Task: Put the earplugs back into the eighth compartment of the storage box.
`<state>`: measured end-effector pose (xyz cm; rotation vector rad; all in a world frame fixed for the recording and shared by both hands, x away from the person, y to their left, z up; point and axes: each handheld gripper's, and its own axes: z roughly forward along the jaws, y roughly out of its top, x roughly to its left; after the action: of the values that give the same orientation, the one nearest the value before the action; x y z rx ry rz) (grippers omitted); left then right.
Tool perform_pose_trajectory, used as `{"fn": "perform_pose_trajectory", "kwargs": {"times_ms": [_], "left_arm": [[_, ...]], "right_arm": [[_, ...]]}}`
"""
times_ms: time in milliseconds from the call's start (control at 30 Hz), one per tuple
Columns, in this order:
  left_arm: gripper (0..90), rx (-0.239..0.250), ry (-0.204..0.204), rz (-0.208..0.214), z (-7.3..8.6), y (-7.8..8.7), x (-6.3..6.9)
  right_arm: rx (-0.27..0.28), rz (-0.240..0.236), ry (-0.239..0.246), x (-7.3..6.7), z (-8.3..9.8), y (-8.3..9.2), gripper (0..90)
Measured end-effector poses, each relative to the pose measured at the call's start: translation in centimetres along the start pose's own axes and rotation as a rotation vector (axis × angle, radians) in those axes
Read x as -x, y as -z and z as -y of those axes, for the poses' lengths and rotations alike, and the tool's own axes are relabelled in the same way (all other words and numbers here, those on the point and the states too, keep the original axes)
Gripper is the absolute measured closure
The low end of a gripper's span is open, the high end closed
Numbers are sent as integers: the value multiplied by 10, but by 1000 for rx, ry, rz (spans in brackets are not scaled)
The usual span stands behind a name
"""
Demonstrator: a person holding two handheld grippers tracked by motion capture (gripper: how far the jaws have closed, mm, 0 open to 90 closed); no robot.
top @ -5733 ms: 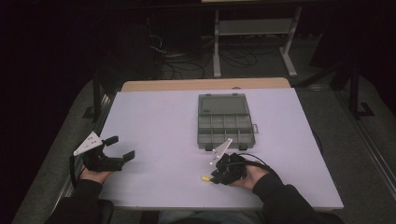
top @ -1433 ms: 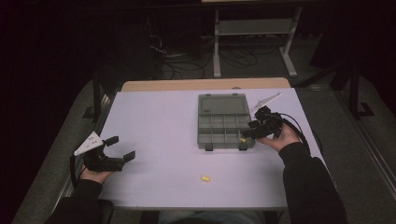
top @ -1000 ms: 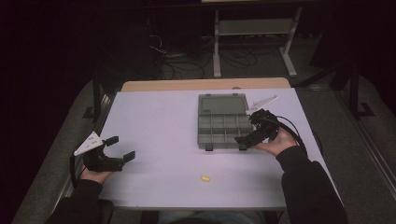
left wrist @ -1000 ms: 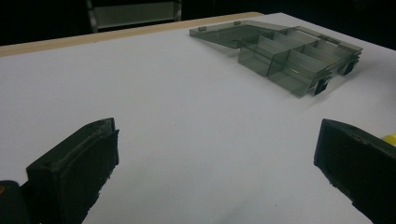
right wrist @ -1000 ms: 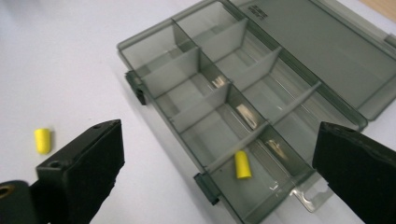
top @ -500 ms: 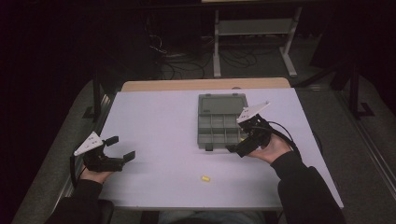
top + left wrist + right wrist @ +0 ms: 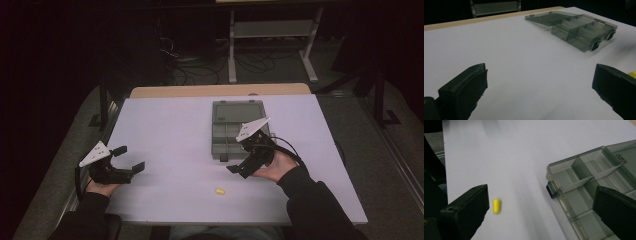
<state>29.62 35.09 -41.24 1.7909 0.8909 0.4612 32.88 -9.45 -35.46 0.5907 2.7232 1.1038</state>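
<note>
hovering with jaws spread by the compartment box's (image 7: 235,127) near edge, the right gripper (image 7: 239,169) needed to drop squarely over the yellow earplug (image 7: 219,191) lying toward the table's (image 7: 165,125) near edge; the left gripper (image 7: 131,159) sat spread, empty.

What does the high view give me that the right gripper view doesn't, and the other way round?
High view alone: both hands, the left gripper wide open near the table's left edge, and the right gripper by the box's near side. Right gripper view alone: the box's black latch and its dividers up close. Both: the open compartment box and the yellow piece lying loose on the table.
</note>
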Motion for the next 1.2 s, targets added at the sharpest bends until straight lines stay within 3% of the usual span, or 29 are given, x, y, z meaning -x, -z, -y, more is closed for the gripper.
{"fn": "perform_pose_trajectory", "kwargs": {"times_ms": [533,967,1200], "left_arm": [[0,1,-2,3,0,0,0],[0,0,-3,2,0,0,0],[0,0,-3,3,0,0,0]], "right_arm": [[-58,-59,64,-23,-4,-28,3],[-99,-95,82,-30,1,-46,7],[-135,-135,91,-35,6,-57,68]]}}
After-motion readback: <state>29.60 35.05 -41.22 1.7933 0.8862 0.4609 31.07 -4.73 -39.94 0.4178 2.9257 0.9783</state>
